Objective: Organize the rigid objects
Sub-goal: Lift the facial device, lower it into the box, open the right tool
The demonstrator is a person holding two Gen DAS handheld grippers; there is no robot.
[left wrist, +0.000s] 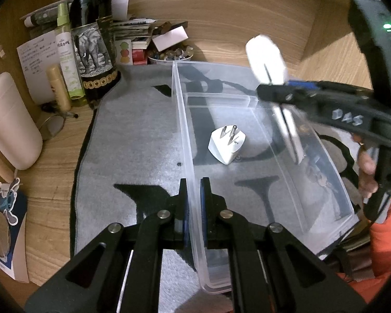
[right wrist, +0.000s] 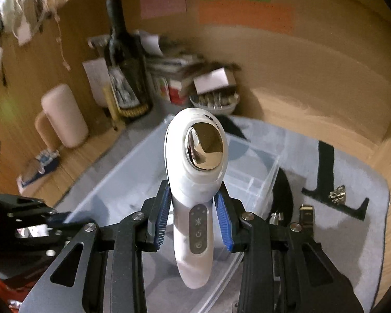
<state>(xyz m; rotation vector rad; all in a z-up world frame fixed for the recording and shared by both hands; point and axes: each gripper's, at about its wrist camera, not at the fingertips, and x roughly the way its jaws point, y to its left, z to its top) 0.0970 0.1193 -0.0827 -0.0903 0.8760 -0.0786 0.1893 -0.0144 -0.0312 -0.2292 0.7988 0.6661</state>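
Note:
A clear plastic organizer box lies on a grey mat; it also shows in the right wrist view. A white plug adapter lies inside it. My left gripper is shut on the box's left wall. My right gripper is shut on a white handheld device with a chrome head, held above the box. In the left wrist view that device and the right gripper hover over the box's far right side.
A dark wine bottle, spray bottle, papers and a bowl of beads stand at the back left. A pink cylinder lies left. Small metal items lie on the mat right of the box. Wooden walls surround the desk.

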